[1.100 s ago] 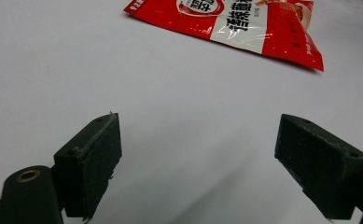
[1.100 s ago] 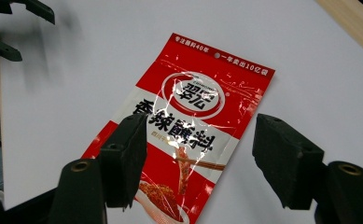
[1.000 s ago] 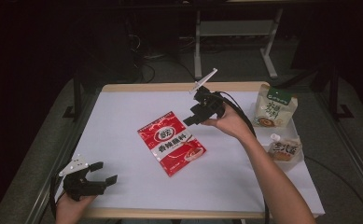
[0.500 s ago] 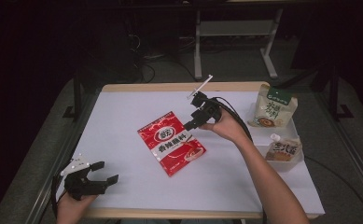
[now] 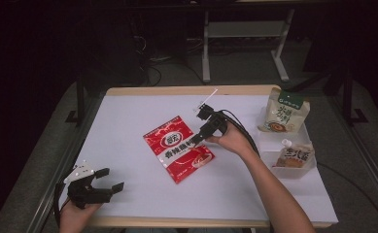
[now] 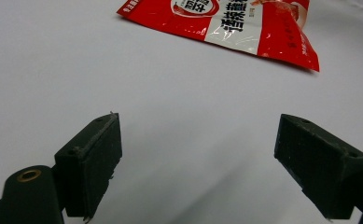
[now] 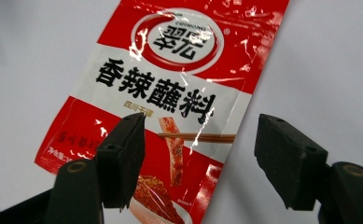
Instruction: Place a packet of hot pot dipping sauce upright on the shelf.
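Red seasoning packet (image 5: 179, 148) lies flat, slanted, mid-table.

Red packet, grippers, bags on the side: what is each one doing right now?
Red packet: flat on the table, sealed, not gripped.
Right gripper: open, jaws over the packet's edge.
Left gripper: open, nothing between its jaws.
Green-topped bag: upright in its tray.
Spout pouch: lying in its tray.

White table top (image 5: 128, 111) with a wooden edge. At the right side, two clear trays: an upright green-topped pouch (image 5: 283, 110) in the farther one, a flat brown spouted pouch (image 5: 293, 155) in the nearer one. Behind, a pale metal stand (image 5: 245, 34) on grey floor.
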Tool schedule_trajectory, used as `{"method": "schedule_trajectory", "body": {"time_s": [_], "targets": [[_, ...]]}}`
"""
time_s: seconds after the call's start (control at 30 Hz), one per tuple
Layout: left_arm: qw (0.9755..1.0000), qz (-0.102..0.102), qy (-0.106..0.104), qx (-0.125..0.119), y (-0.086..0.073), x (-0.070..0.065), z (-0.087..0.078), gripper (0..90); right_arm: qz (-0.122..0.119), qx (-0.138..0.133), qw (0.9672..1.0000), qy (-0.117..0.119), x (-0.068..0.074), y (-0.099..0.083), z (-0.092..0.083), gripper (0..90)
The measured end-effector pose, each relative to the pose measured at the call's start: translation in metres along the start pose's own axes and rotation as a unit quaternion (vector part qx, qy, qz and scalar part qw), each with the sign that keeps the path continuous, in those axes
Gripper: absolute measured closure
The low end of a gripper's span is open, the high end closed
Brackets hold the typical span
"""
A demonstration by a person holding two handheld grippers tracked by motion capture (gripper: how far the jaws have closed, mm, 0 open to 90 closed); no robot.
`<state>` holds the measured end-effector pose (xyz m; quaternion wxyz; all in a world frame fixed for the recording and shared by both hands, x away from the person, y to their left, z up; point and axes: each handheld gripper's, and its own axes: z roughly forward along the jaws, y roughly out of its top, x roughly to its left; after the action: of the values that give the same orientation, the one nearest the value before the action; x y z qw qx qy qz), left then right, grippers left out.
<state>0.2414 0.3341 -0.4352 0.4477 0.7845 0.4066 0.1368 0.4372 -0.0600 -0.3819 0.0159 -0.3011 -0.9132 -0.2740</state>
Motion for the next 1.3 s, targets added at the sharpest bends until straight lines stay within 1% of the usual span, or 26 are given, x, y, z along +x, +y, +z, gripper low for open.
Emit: {"method": "schedule_trajectory", "body": {"time_s": [0.07, 0.1, 0.17, 0.27, 0.33, 0.37, 0.6, 0.63, 0.7, 0.77, 0.83, 0.87, 0.93, 1.0, 1.07, 1.13, 1.27, 1.3], "targets": [[1.0, 0.001, 0.0, 0.0, 0.0, 0.0, 0.0, 14.8, 0.003, 0.003, 1.0, 0.003, -0.001, -0.001, 0.002, 33.0], [1.0, 0.0, 0.0, -0.001, 0.0, 0.0, 0.0, 14.8, 0.015, 0.007, 0.9999, 0.005, -0.002, -0.004, 0.006, 35.3], [1.0, 0.001, -0.001, -0.001, 0.0, 0.0, 0.0, 14.8, 0.014, 0.007, 0.9999, 0.008, -0.004, -0.007, 0.01, 36.5], [1.0, 0.001, -0.001, -0.002, 0.0, -0.001, 0.0, 14.8, 0.028, 0.02, 0.9994, 0.008, -0.007, -0.012, 0.015, 40.5], [1.0, 0.001, -0.001, -0.001, 0.0, -0.001, 0.0, 14.8, 0.028, 0.022, 0.9993, 0.008, -0.008, -0.014, 0.017, 41.9], [1.0, 0.001, -0.001, -0.002, 0.001, -0.001, 0.0, 14.8, 0.038, 0.028, 0.9988, 0.01, -0.009, -0.017, 0.019, 45.1], [1.0, 0.004, -0.002, 0.001, 0.001, -0.001, 0.001, 14.8, 0.054, 0.044, 0.9974, 0.015, -0.013, -0.025, 0.024, 49.9], [1.0, 0.004, -0.002, 0.001, 0.001, -0.001, 0.001, 14.8, 0.06, 0.047, 0.9968, 0.023, -0.014, -0.026, 0.024, 50.1], [1.0, 0.004, -0.002, 0.0, 0.001, -0.001, 0.001, 14.8, 0.072, 0.051, 0.9957, 0.028, -0.014, -0.028, 0.023, 52.1], [1.0, 0.004, -0.003, -0.001, 0.001, -0.002, 0.001, 14.8, 0.073, 0.05, 0.9952, 0.042, -0.015, -0.029, 0.023, 55.5], [1.0, 0.004, -0.003, -0.001, 0.001, -0.002, 0.001, 14.8, 0.073, 0.051, 0.995, 0.044, -0.014, -0.03, 0.023, 56.3], [1.0, 0.008, -0.003, 0.001, 0.001, -0.002, 0.001, 14.8, 0.072, 0.057, 0.9947, 0.047, -0.012, -0.031, 0.024, 58.9], [1.0, 0.009, -0.002, 0.0, 0.001, -0.003, 0.001, 14.8, 0.072, 0.057, 0.9948, 0.043, -0.011, -0.032, 0.023, 61.9], [1.0, 0.006, -0.003, -0.001, 0.001, -0.004, 0.001, 14.8, 0.068, 0.056, 0.9953, 0.039, -0.012, -0.034, 0.022, 65.6], [1.0, 0.008, -0.003, -0.001, 0.001, -0.004, 0.002, 14.8, 0.07, 0.059, 0.995, 0.041, -0.011, -0.036, 0.021, 67.3], [1.0, 0.01, -0.003, 0.001, 0.002, -0.004, 0.001, 14.8, 0.071, 0.061, 0.9948, 0.042, -0.011, -0.038, 0.02, 67.9], [0.9999, 0.01, -0.003, 0.0, 0.002, -0.005, 0.002, 14.8, 0.068, 0.066, 0.9945, 0.044, -0.009, -0.04, 0.019, 68.1], [0.9999, 0.01, -0.003, 0.0, 0.002, -0.005, 0.002, 14.8, 0.065, 0.069, 0.9946, 0.042, -0.007, -0.04, 0.019, 68.8]]}}
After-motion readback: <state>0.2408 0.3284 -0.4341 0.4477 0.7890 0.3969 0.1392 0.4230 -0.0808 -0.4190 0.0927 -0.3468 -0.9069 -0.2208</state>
